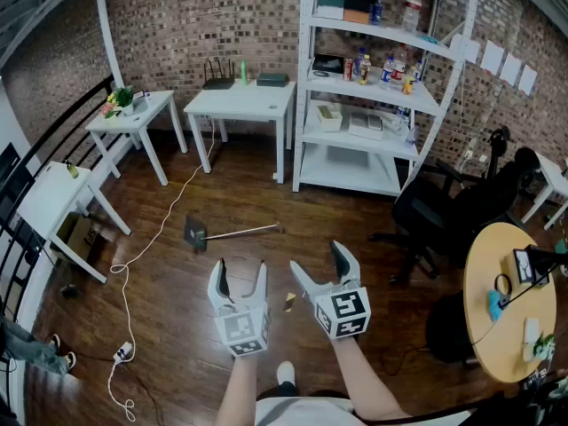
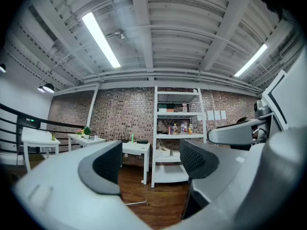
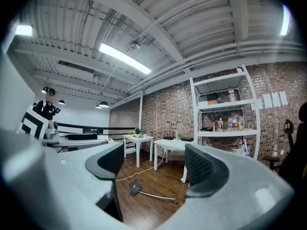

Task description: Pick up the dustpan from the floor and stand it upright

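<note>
dustpan: lying flat on the wood floor (image 1: 337, 211), pan end (image 1: 196, 233) to the left in the head view and its long handle (image 1: 248, 231) pointing right toward the shelf unit (image 1: 304, 87)
dustpan vs jaws: out ahead of both grippers, touching neither. In the right gripper view it (image 3: 135, 186) shows low in the gap between the jaws, well beyond them. The left gripper view only catches a bit of the handle (image 2: 136, 203)
left gripper: (image 1: 240, 273) jaws spread wide, nothing in them (image 2: 151, 164)
right gripper: (image 1: 319, 264) jaws apart too, empty (image 3: 158, 169), just beside the left one
open room: bare floor all around the dustpan and between it and the grippers
edges: white cable (image 1: 151, 247) snakes across the floor just left of the pan, running from under the middle white table (image 1: 248, 103) to a plug block; office chair (image 1: 439, 211) and round table (image 1: 484, 264) sit off to the right, well apart from the dustpan
containers: shelf unit holds bottles (image 1: 390, 69) on a middle shelf, boxes (image 1: 346, 7) up top and white bins (image 1: 364, 124) lower down; can't tell what's in the bins
small table: plant pot (image 1: 122, 98) on the far-left corner one
</note>
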Demonstrator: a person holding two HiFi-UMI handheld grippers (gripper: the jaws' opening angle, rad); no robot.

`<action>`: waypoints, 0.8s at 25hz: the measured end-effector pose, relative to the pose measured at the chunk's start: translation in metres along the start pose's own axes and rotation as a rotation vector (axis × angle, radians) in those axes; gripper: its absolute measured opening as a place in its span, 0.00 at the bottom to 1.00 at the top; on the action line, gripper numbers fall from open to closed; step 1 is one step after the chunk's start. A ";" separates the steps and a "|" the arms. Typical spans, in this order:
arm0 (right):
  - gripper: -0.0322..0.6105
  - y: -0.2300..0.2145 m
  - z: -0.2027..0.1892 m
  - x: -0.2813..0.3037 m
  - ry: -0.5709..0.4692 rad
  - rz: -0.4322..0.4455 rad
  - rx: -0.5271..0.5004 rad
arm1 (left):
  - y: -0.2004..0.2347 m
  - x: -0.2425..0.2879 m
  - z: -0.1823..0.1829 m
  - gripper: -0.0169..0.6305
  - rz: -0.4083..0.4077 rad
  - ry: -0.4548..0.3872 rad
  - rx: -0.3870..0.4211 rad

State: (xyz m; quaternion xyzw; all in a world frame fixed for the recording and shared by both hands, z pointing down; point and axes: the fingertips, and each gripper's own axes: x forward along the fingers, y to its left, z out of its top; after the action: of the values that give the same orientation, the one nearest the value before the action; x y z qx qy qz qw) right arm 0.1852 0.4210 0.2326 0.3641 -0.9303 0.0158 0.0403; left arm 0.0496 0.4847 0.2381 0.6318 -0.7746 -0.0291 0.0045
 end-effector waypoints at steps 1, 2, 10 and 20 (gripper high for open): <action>0.65 -0.002 -0.001 0.019 0.003 0.003 -0.010 | 0.007 0.017 0.001 0.61 -0.001 -0.005 -0.010; 0.65 -0.003 -0.001 0.038 0.006 0.007 -0.020 | 0.014 0.035 0.001 0.61 -0.003 -0.008 -0.019; 0.65 -0.054 -0.009 0.169 0.032 0.021 -0.067 | 0.049 0.158 -0.038 0.61 -0.006 0.051 -0.027; 0.65 -0.189 -0.072 0.417 0.102 0.028 0.066 | 0.101 0.398 -0.119 0.60 0.008 0.159 -0.011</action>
State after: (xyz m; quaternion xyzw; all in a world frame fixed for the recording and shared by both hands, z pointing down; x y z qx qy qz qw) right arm 0.0133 0.0049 0.3404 0.3511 -0.9310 0.0655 0.0757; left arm -0.1241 0.1105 0.3500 0.6291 -0.7740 0.0170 0.0695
